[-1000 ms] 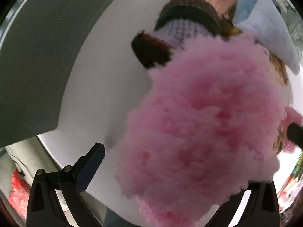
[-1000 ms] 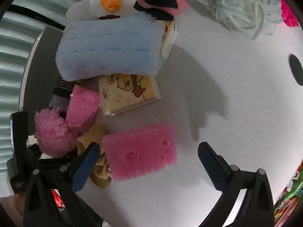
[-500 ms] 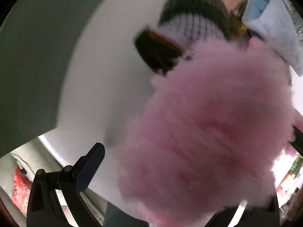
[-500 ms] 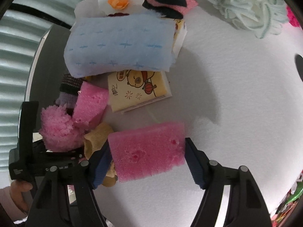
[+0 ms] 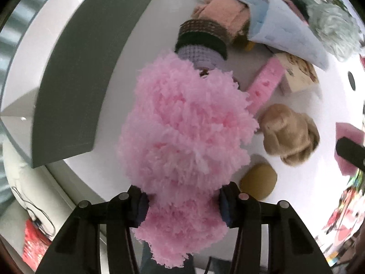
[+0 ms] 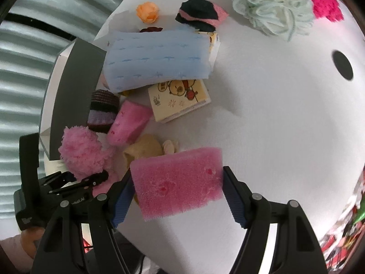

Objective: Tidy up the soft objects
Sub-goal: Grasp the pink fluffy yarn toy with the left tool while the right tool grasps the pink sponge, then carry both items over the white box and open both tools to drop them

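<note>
Low in both wrist frames, left gripper [image 5: 183,202] has just closed on pink fluff [image 5: 184,132], right gripper [image 6: 176,186] clamps pink sponge [image 6: 178,180]; I'd lift both straight up clear of the pile before heading for grey tray [image 5: 89,68] upper left.

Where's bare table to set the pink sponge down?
Free: the wide white patch between the cartoon box, the mint pouf and the dark hole. Crowded: left of that, under the blue cloth, down to the fluffy pink item.
</note>
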